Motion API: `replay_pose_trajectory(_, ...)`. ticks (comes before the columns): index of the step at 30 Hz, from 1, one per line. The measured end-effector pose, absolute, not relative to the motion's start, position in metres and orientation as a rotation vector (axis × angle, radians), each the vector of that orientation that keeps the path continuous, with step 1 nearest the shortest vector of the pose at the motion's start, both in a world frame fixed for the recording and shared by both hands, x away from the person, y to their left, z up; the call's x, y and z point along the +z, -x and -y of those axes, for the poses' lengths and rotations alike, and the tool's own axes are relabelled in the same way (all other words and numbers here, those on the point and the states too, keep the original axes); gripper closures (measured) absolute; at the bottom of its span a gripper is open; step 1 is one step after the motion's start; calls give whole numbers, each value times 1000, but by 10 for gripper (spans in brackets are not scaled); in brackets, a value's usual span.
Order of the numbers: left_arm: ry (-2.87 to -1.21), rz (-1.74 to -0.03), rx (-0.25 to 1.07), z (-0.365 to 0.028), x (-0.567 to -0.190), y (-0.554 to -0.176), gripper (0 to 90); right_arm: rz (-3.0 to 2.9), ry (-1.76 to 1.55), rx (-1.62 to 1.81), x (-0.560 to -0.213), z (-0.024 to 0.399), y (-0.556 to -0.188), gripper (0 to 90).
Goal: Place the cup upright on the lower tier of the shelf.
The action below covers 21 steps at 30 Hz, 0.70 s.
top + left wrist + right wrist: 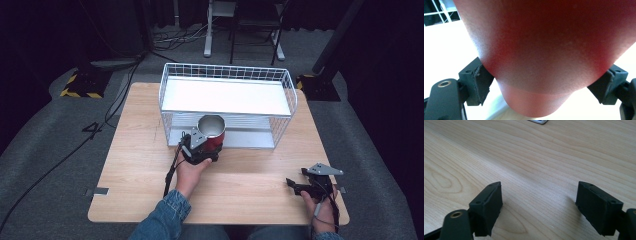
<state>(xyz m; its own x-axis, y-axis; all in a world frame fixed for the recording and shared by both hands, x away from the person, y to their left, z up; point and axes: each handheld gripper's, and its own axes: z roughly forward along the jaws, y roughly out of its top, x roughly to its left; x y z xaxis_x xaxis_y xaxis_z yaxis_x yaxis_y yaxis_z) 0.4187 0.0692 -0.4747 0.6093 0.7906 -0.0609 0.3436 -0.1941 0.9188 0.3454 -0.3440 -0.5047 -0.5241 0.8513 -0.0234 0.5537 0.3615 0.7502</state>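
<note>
Two grippers are working over the pale wooden surface, and I am watching from the person's side. Toward the left, the left gripper is pinching a red metal cup with a shiny silver inside, its jaws pressing the cup's lower wall from both sides in the left gripper view. It is holding the cup upright, just at the open front of the white wire basket rack, level with the lower tier. As I judge it, the cup is being either set into that lower tier or drawn out of it; I cannot tell which. If going in, the next move is calling for a level push under the upper shelf. The cup is looking empty, the rack's white upper shelf is bare, and the lower tier is showing nothing else that I can make out. Over at the right, the right gripper is resting low near the surface's front corner, jaws spread wide, gripping nothing.
</note>
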Motion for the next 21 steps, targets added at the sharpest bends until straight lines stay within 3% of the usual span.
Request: replay_pose_trajectory(21, -1762, -916, 527, -45, -470, -449, 167, -2220, -1204, 983, -504, 343, -344, 228)
